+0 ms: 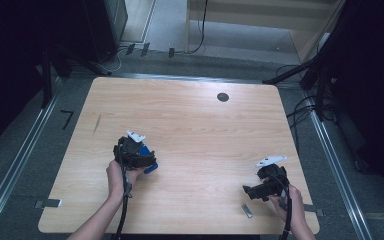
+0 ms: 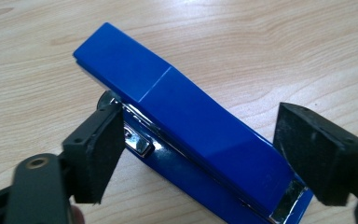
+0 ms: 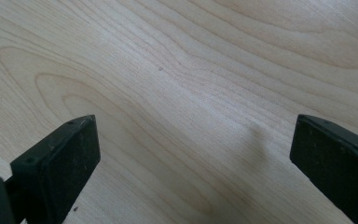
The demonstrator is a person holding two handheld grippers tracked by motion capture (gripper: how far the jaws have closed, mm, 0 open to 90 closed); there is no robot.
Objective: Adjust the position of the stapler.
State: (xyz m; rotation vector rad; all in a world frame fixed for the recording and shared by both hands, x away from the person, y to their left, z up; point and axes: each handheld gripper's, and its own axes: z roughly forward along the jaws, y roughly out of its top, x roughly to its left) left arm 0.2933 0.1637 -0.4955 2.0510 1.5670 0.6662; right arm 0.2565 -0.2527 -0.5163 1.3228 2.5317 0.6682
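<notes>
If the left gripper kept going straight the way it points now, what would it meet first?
Most likely the blue stapler. In the left gripper view it lies on the wooden table directly ahead, between the open jaws of the left gripper, whose pads do not appear to press on it yet. How much gap remains is hard to judge.

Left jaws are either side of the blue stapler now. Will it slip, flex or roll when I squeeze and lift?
The blue stapler looks rigid, so it probably won't flex. Its glossy top may be slippery against the pads. It lies flat and long on the table, so rolling seems unlikely; gripped off-centre, one end might dip.
</notes>
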